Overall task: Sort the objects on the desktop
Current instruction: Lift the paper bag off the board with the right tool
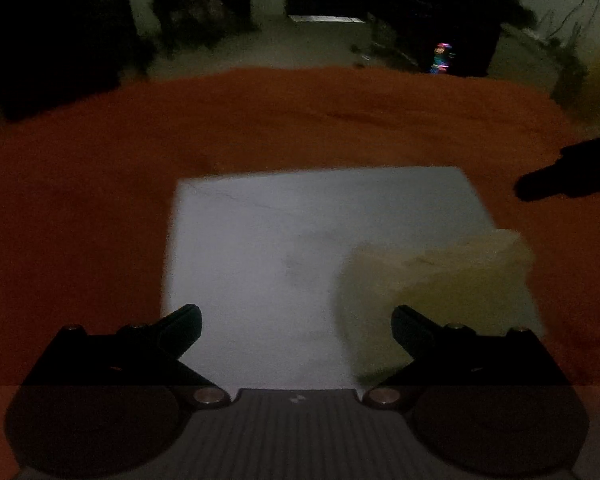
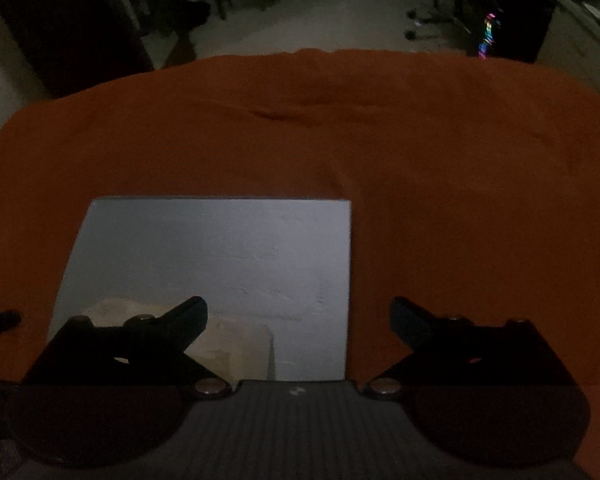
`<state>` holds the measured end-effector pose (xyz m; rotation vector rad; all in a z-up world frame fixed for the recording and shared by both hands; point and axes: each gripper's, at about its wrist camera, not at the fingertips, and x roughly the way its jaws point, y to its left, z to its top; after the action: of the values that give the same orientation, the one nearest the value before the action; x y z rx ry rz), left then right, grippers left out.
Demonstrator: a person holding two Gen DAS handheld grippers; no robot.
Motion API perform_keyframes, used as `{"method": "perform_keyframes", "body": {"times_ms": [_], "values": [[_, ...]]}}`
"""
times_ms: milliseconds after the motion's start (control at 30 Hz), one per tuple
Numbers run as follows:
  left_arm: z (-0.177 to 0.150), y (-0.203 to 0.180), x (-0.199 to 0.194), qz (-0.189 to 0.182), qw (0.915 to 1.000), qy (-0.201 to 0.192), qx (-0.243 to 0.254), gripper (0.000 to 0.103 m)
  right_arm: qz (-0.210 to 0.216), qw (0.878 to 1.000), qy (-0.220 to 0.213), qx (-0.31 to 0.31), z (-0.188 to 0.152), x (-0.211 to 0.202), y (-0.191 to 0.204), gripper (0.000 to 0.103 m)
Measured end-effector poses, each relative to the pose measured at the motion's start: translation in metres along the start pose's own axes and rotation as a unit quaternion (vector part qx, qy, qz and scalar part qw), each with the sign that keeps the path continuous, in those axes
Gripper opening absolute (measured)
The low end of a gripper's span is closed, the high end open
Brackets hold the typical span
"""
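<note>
A pale yellow, soft-looking block lies on the right front part of a grey-white square board. My left gripper hovers over the board's near edge, jaws wide apart with nothing between them; its right finger overlaps the block's corner in the picture. In the right wrist view the same block lies at the board's near left. My right gripper stands open above it. Its left finger hides part of the block, and no pad presses on the block.
An orange cloth covers the table, wrinkled near the far edge. A dark fingertip of the right gripper shows over the cloth at right. Beyond the table lies a dim room with furniture and a coloured light.
</note>
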<state>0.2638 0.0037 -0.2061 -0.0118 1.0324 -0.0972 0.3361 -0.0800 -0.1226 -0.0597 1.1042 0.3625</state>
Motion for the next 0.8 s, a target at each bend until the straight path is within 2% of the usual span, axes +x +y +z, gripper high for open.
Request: {"method": "perform_keyframes", "body": {"times_ms": [33,100,200,267,333,400,500,567,633,733,800], "values": [[0.003,0.002,0.004,-0.022,0.9995,0.019,-0.014,0.103,0.002,1.000,-0.001,-0.002,0.001,-0.001,0.002,0.102],[0.007,0.006,0.011,-0.037,0.9974,0.050,-0.038,0.103,0.002,1.000,-0.011,0.005,-0.001,-0.003,0.002,0.102],[0.007,0.004,0.010,-0.004,0.9989,0.034,-0.031,0.103,-0.002,0.999,-0.030,0.021,-0.005,-0.007,-0.003,0.101],[0.008,-0.001,0.009,0.009,0.9997,0.022,-0.001,0.103,-0.004,1.000,-0.003,0.024,-0.003,-0.002,-0.005,0.101],[0.010,-0.002,0.009,-0.015,0.9996,0.024,0.008,0.103,-0.001,1.000,0.012,0.021,-0.001,0.001,-0.009,0.101],[0.012,0.000,0.013,-0.038,0.9985,0.038,-0.005,0.103,0.003,0.999,0.020,0.028,0.001,0.002,-0.014,0.101],[0.011,-0.002,0.017,-0.030,0.9982,0.050,-0.008,0.103,0.029,0.998,0.026,0.058,0.001,0.002,-0.023,0.099],[0.008,-0.005,0.016,-0.025,0.9987,0.044,0.004,0.102,0.033,0.997,0.039,0.063,0.000,0.005,-0.024,0.096],[0.006,-0.007,0.016,-0.022,0.9989,0.038,0.013,0.103,0.038,0.996,0.055,0.066,-0.002,0.010,-0.024,0.087],[0.005,-0.004,0.020,-0.018,0.9987,0.049,-0.002,0.103,0.058,0.992,0.076,0.081,-0.007,0.015,-0.025,0.080],[0.006,-0.001,0.024,-0.039,0.9979,0.048,-0.018,0.102,0.072,0.990,0.082,0.085,-0.010,0.016,-0.024,0.077]]}}
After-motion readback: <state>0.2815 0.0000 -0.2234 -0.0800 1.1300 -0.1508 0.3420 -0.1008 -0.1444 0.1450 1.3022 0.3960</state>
